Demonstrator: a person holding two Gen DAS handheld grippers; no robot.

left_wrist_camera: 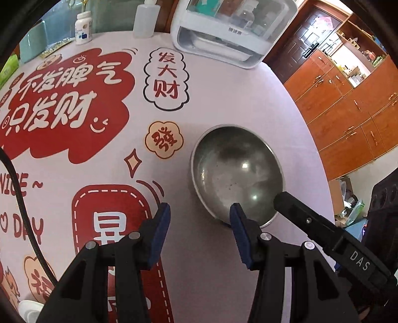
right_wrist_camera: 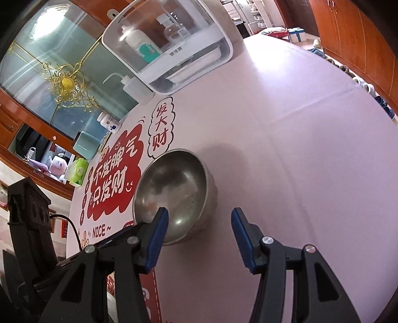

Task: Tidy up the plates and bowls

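Observation:
A stainless steel bowl (left_wrist_camera: 236, 171) stands upright and empty on the pink printed tablecloth; it also shows in the right wrist view (right_wrist_camera: 174, 196). My left gripper (left_wrist_camera: 199, 216) is open and empty, its right finger over the bowl's near rim, its left finger over the cloth. My right gripper (right_wrist_camera: 199, 218) is open and empty, its left finger above the bowl's near rim. A finger of the right gripper (left_wrist_camera: 311, 218) reaches the bowl's right rim in the left wrist view. No plates are in view.
A white storage box with a clear lid (left_wrist_camera: 223, 32) stands at the table's far side, also in the right wrist view (right_wrist_camera: 169, 47). A squeeze bottle (left_wrist_camera: 145, 17) and a pill bottle (left_wrist_camera: 83, 28) stand beside it. Wooden cabinets (left_wrist_camera: 348, 111) lie beyond the table's right edge.

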